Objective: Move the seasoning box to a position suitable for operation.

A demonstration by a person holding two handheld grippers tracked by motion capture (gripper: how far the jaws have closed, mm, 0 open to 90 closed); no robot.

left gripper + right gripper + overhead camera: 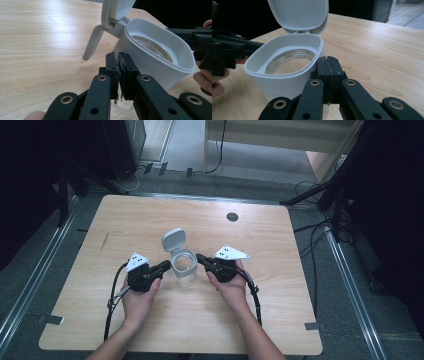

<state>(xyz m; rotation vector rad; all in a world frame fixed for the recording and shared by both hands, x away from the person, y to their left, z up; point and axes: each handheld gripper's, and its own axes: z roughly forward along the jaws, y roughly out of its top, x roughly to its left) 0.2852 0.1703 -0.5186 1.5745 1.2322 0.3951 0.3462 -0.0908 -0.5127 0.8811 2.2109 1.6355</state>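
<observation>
Right now, the person is holding a small jar point(183, 266) between the two claws in the middle of the wooden table point(125, 220). The jar has a clear see-through body, a white collar on top, and a white flip lid point(173, 240) that is standing open behind the collar.

The left claw point(165, 265) is sitting just to the left of the jar. In the left gripper view its two black jaws are pressed together, and something thin and clear seems to be squeezed between them, but I cannot tell if it is part of the jar. The white collar point(160, 53) is touching that claw point(119, 58) on its right side.

The right claw point(200, 258) is sitting just to the right of the jar. In the right gripper view its jaws are pressed tight together with nothing between them, and the collar point(287, 72) is just to the left of the tips point(328, 61).

I think the lid-opening step is done, and the claws are only steadying the jar. The next move probably calls for one claw to keep the jar from tipping while the other pushes the lid back down, slowly, because the jar looks light.

I am not seeing any words, labels or brand names on the jar.
</observation>
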